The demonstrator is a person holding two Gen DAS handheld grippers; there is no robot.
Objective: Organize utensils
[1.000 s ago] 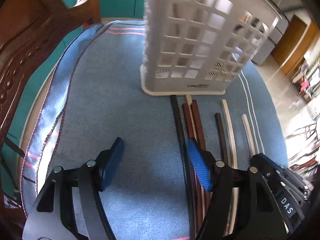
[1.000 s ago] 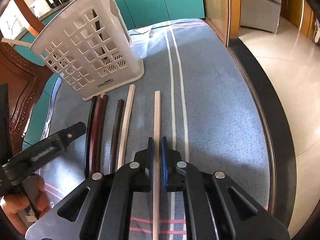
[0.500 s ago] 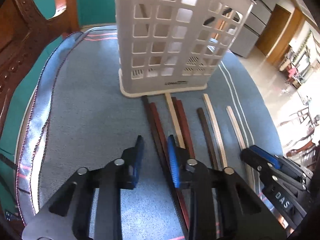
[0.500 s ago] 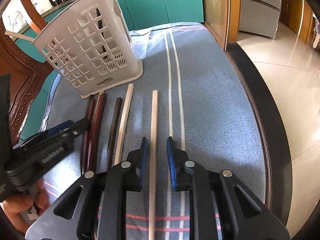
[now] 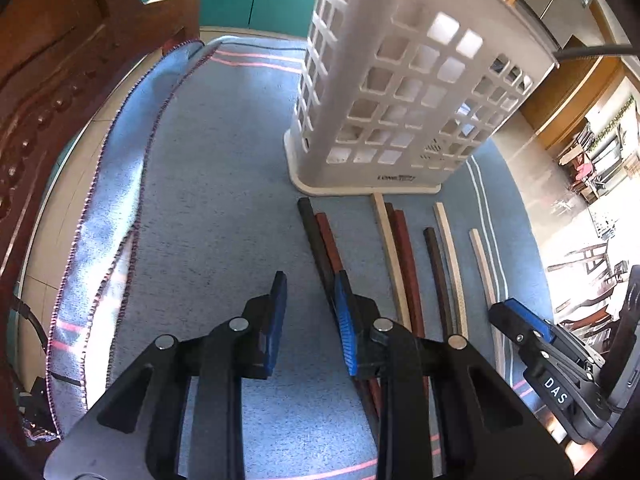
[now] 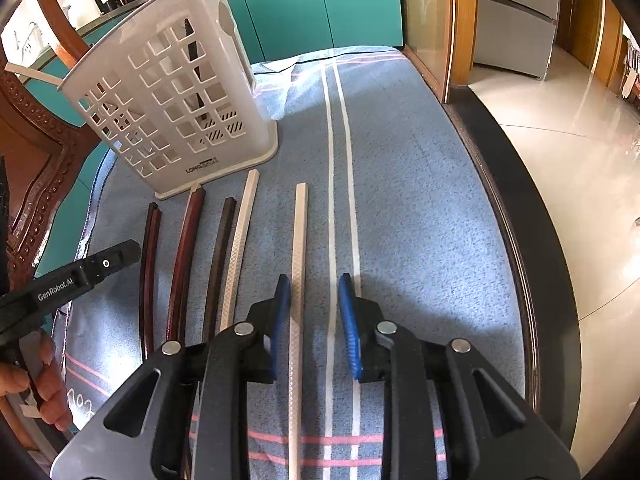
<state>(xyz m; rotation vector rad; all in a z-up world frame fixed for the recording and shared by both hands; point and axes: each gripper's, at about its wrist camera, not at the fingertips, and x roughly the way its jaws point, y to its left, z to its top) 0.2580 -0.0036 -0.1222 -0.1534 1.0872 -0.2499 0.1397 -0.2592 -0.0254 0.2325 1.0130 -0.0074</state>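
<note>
Right gripper (image 6: 310, 320) has its fingers spread around the pale chopstick (image 6: 299, 240) lying mid-frame on the blue cloth (image 6: 420, 220). Looks light, stiff, thin (probably rolls), so pinch mid-shaft. Left gripper (image 5: 308, 320) hovers spread too, nothing held.

A blue towel (image 6: 420, 208) with white and pink stripes covers the table, beside a carved wooden chair (image 5: 48, 92), teal cabinets (image 6: 320, 4) and a tiled floor (image 6: 580, 168).

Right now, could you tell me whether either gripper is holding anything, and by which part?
Nothing is held. The right gripper stands open astride the pale chopstick; the left gripper is open over the cloth.
</note>
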